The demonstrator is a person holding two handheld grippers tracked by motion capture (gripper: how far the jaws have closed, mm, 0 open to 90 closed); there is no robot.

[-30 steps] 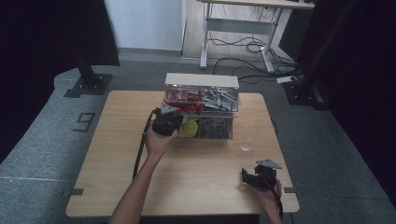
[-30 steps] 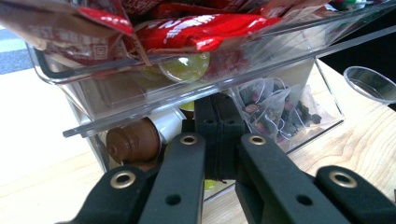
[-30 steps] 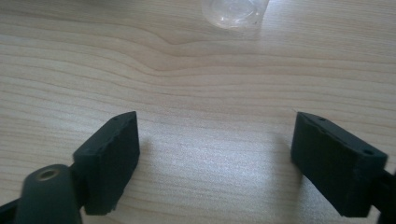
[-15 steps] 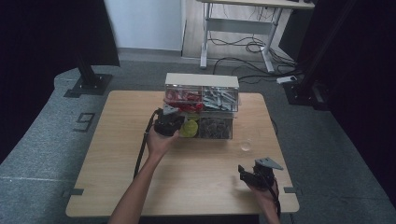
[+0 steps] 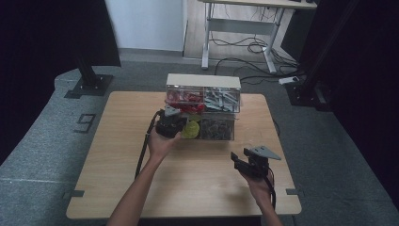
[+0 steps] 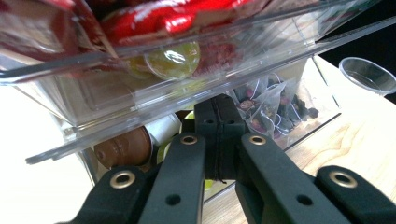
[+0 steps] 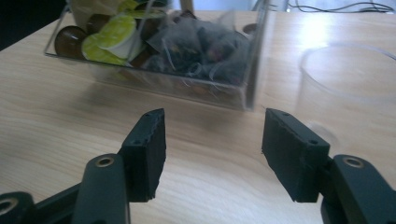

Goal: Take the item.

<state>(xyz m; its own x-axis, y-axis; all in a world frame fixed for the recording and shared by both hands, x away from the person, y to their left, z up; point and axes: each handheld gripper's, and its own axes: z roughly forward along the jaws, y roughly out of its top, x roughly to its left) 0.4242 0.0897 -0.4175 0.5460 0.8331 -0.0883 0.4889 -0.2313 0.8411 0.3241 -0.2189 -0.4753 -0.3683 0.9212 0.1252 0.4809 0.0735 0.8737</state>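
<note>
A clear organizer (image 5: 203,106) with two tiers of compartments stands at the far middle of a wooden table (image 5: 117,155). Its upper tier holds red packets (image 5: 184,98) on the left and grey sachets (image 5: 221,99) on the right; the lower tier holds round capsules (image 5: 191,129) on the left and dark tea bags (image 5: 216,128) on the right.

The left gripper (image 5: 170,123), held in the person's left hand (image 5: 160,143), is pressed up against the organizer's lower left compartment. In the left gripper view its jaws are clenched together with their tips (image 6: 219,122) under the upper tier's clear floor; whether anything is pinched between them cannot be told. A brown capsule (image 6: 123,148) lies just beside the jaws, and a small clear cup (image 6: 366,74) stands on the table past the organizer's corner.

The right gripper (image 5: 240,162), held in the right hand (image 5: 258,186), sits near the table's front right, well apart from the organizer. In the right gripper view its jaws stand released and wide apart, with nothing between them, above bare wood, facing the lower tier (image 7: 187,56) and the cup (image 7: 348,79).
</note>
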